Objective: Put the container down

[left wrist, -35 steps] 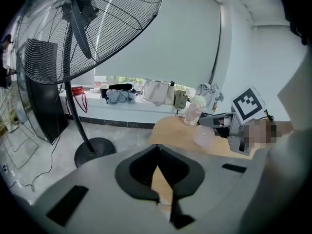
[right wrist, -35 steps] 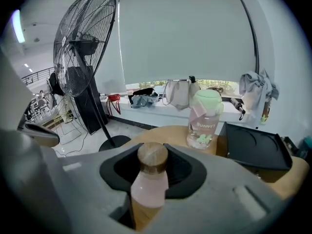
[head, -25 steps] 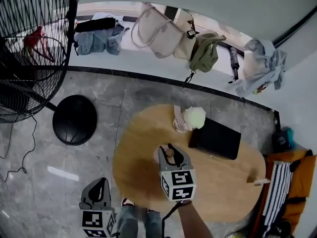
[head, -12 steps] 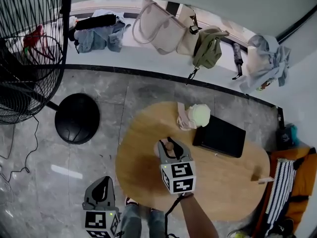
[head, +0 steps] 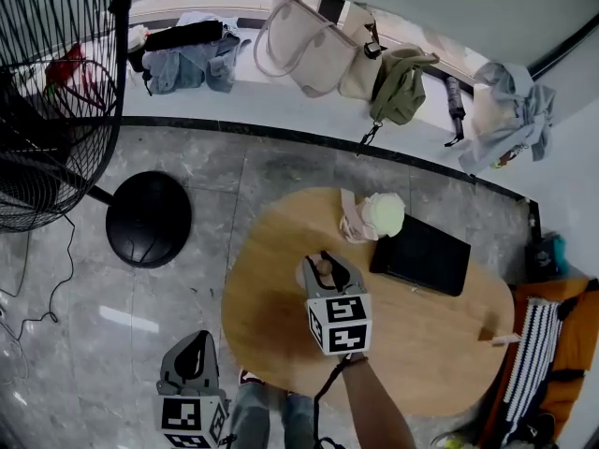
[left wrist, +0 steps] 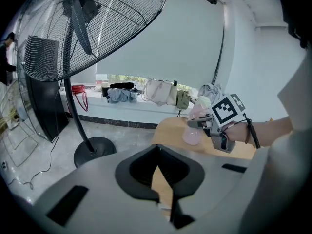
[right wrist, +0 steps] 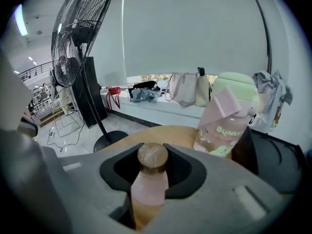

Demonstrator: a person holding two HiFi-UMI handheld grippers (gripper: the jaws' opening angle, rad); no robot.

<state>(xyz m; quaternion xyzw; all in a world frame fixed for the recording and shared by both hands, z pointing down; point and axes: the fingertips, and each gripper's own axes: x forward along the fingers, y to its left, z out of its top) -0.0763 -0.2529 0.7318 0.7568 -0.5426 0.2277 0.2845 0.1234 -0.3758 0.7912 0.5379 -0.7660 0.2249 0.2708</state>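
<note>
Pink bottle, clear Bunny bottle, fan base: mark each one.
pink bottle (right wrist: 149,184), right gripper view, its body.
clear Bunny bottle (right wrist: 225,135), right gripper view, printed wall.
fan base (head: 148,220), head view, disc centre.

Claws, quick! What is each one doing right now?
Left claw: closed, holding nothing.
Right claw: closed on the pink bottle.

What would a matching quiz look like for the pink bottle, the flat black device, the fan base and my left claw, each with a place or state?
1 pink bottle
2 flat black device
3 fan base
4 left claw

A on the floor
B shut, empty
C in the right claw
D lying on the table

Pairs: 1-C, 2-D, 3-A, 4-B
</note>
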